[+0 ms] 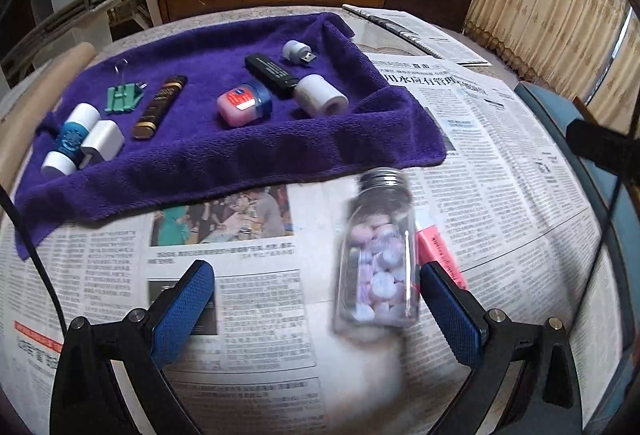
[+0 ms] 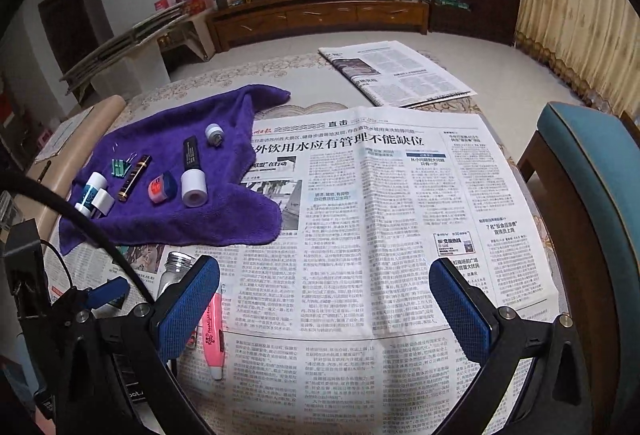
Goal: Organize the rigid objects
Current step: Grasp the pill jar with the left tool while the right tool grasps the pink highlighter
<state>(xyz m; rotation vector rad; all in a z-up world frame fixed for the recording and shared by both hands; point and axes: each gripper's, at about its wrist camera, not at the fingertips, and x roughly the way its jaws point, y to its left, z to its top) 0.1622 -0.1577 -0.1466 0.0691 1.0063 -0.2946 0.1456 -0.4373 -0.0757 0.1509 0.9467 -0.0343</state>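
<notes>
A clear jar of pastel candies with a threaded open neck stands blurred on the newspaper, just inside my left gripper's right finger. My left gripper is open and holds nothing. A pink utility knife lies behind that finger; it also shows in the right wrist view. A purple towel carries a white tape roll, a pink-lidded blue jar, a black stick, a brown tube, a green clip and a white charger. My right gripper is open and empty over newspaper.
Newspaper covers the table. A folded paper lies at the far side. A blue chair stands at the right edge. A black cable crosses the left. A rolled beige mat lies at the table's left.
</notes>
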